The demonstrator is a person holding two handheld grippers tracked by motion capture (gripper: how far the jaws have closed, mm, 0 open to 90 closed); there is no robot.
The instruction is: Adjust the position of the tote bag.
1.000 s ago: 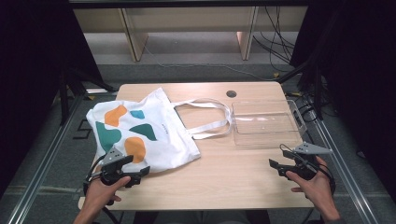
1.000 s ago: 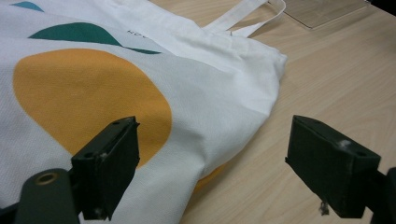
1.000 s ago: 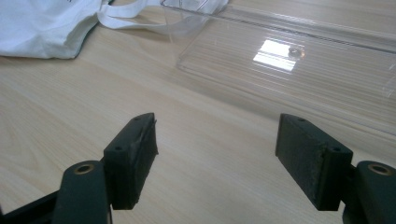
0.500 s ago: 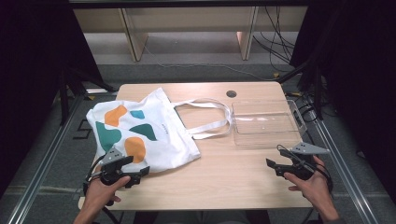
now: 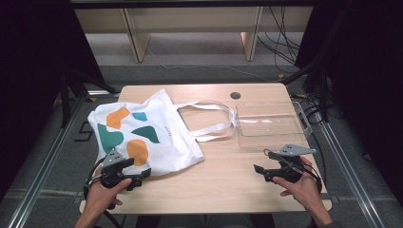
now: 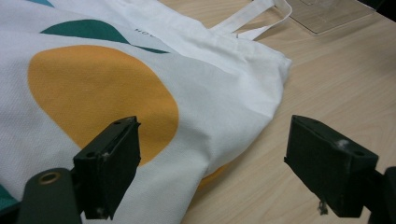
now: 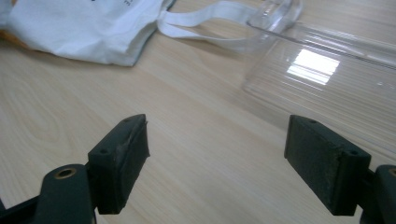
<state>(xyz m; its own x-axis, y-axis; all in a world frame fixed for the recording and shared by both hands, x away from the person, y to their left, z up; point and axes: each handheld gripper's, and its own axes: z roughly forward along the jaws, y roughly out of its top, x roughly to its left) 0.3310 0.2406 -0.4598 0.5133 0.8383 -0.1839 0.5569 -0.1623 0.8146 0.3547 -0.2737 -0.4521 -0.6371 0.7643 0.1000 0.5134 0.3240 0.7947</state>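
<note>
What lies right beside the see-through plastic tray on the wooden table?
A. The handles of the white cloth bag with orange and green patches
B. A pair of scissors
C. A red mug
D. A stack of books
A: the white cloth bag's looped handles reach across the light wooden table to the edge of the clear plastic tray; whether they touch it cannot be told.
</note>
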